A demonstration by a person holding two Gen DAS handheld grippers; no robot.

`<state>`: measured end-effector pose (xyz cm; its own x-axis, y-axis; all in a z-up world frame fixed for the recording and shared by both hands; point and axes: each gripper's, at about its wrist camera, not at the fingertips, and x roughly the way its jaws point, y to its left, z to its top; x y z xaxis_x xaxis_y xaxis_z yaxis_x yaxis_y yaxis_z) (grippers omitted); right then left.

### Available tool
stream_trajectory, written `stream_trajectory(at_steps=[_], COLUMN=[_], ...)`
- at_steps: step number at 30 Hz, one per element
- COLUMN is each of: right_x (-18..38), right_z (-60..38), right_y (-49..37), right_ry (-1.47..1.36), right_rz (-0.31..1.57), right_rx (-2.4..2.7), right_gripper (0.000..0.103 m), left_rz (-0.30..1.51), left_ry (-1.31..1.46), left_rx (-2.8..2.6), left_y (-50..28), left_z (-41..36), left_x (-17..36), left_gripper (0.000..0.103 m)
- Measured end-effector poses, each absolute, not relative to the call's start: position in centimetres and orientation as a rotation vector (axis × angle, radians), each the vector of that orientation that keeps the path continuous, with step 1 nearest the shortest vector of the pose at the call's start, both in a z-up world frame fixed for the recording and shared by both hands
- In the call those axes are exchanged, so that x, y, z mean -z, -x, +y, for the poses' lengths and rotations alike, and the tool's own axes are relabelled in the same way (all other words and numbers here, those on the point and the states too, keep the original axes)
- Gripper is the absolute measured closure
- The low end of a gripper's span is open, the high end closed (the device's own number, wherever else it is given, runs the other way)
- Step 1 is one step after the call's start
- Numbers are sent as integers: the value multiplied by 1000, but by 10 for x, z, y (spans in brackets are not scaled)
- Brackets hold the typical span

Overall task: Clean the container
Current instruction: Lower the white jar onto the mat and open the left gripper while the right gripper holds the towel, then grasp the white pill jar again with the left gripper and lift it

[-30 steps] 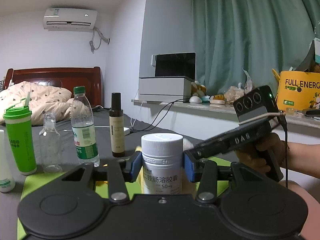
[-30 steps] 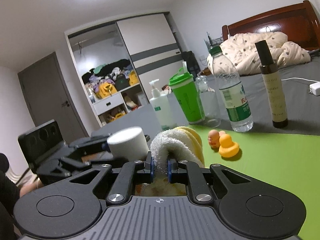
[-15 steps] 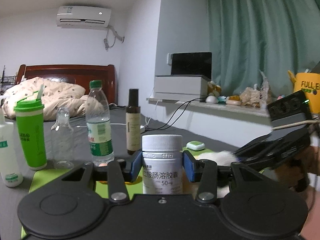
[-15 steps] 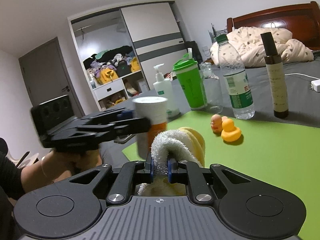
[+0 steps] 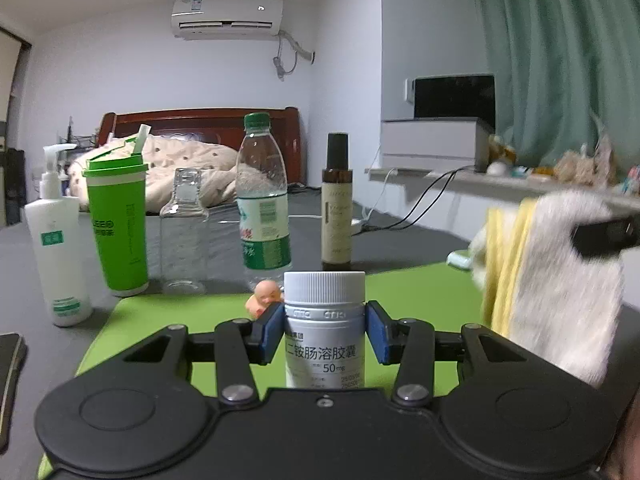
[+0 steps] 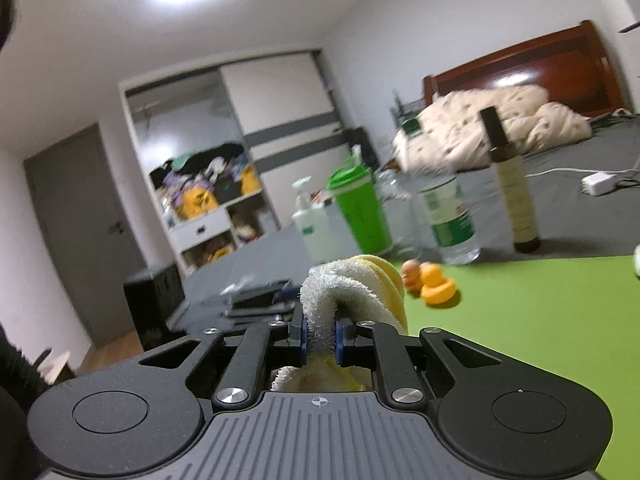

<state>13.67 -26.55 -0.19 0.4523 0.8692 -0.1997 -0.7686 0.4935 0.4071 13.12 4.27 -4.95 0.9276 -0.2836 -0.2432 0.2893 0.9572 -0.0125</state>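
White pill bottle (image 5: 325, 332), ribbed white screw cap, grey-white label w/ dark print, upright. Left claw (image 5: 325, 334) clamps it: blue pads (image 5: 269, 332) press both sides just under the cap. Bottle sits over the near part of the green mat (image 5: 408, 292), base hidden behind the claw body.

Right claw (image 6: 320, 338) pinched tight on a folded cloth (image 6: 352, 288), white terry outside, yellow layers beside it; the fold bulges up past the pads, the rest hangs below. In the left wrist view the cloth (image 5: 556, 280) is at the right, blurred, near the bottle but apart from it, w/ bare mat between.

Behind the bottle, a row along the mat's far edge on the grey counter (image 5: 32, 264), left to right: white pump bottle (image 5: 58, 252), green tumbler (image 5: 118, 228), clear empty bottle (image 5: 184, 236), water bottle w/ green cap (image 5: 264, 208), dark brown bottle (image 5: 337, 208). All upright, close together. Small peach toy (image 5: 264, 298) just beside the left pad, on the mat; right wrist view shows it next to a yellow duck (image 6: 438, 286).

Open mat to the right of the toys and in front of the brown bottle. Dark flat thing (image 5: 10, 376) at the counter's left edge, prob. a phone. Bed (image 5: 192, 168) beyond the row; shelf w/ cables (image 5: 424, 200) at far right.
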Motion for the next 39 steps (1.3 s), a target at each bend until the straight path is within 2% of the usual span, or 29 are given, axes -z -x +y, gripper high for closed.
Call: stream_trajectory(at_steps=[13,14,16,17,18,24,34,39], right_x=[-2,-2,-3,-4,-4,-3,0,1], right_z=[-282,-282,-284,-285,-285,-290,-303,-307], right_y=[-125,-125,-123,-123,-122,-118,-111,-111], right_ry=[-344,-344,-346,-348,-349,-364,-394,-406], right_rz=[380,379,375,373,371,362,359,357], right_rx=[-985,-984,-983,-982,-982,-979,-970,-973], right_gripper=[90,90,90,90,90,90,90,90], left_rz=[284,285,283,274,260,243,297,316], left_ry=[-35,-30,-20,-10,-4,-6,83,84], left_rx=[147,135,92,67,43,-75,-283,-317], left_y=[-111,-109,-106,-103,-101,-103,-139,-143], left_z=[26,25,23,20,17,-10,-30,-33], left_x=[59,60,58,57,56,55,58,59], left_gripper=[58,54,36,18,9,0,1,26])
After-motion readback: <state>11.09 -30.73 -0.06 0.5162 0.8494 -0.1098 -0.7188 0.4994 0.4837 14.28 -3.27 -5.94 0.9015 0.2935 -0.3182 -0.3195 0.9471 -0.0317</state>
